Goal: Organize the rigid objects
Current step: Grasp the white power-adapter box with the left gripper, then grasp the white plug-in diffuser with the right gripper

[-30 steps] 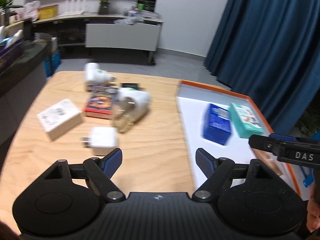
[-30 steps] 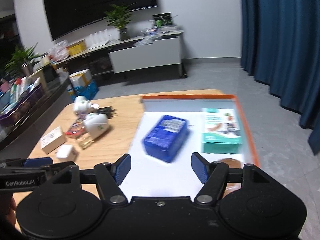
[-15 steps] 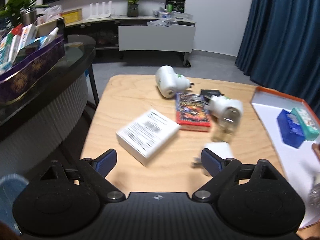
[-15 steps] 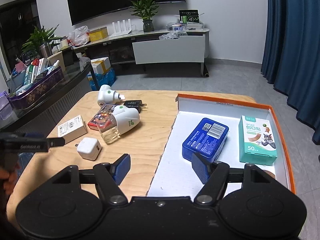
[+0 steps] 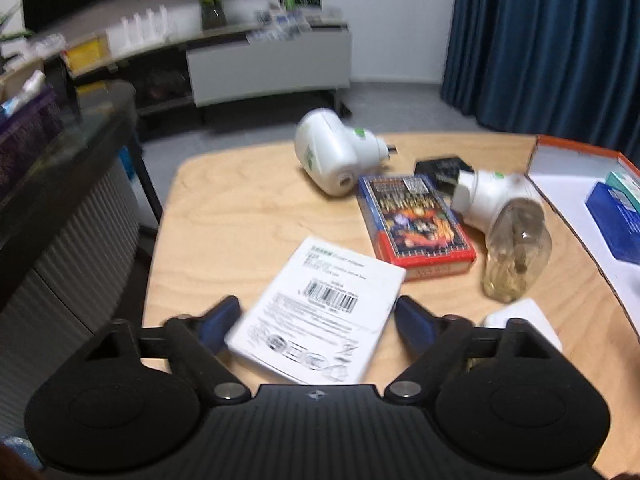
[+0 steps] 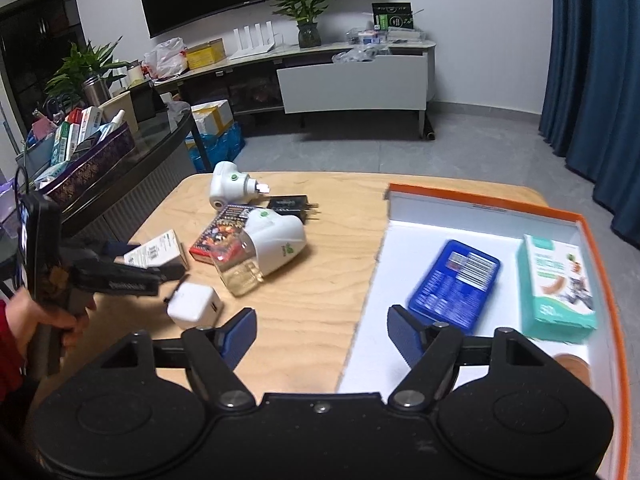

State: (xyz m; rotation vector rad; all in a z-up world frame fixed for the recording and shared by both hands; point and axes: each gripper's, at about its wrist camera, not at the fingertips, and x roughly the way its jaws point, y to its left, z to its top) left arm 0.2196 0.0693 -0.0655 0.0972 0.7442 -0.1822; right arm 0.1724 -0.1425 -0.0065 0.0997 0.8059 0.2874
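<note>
My left gripper (image 5: 318, 322) is open, its fingers on either side of a white barcode box (image 5: 320, 312) lying on the wooden table (image 5: 240, 208); it also shows in the right wrist view (image 6: 156, 250). Beyond lie a red card box (image 5: 416, 226), two white plug-in diffusers (image 5: 332, 150) (image 5: 496, 200), a black adapter (image 5: 440, 168) and a white charger cube (image 6: 194, 306). My right gripper (image 6: 320, 330) is open and empty over the table's edge beside the orange-rimmed tray (image 6: 500, 204), which holds a blue box (image 6: 456, 284) and a teal box (image 6: 556, 280).
A dark glass side table (image 6: 132, 168) with a purple basket of items stands left of the table. A TV cabinet (image 6: 352, 80) lines the far wall. Blue curtains (image 6: 596, 80) hang at the right.
My left gripper has moved forward and down onto the white barcode box, which now sits between its fingers. My right gripper has shifted slightly left, staying open.
</note>
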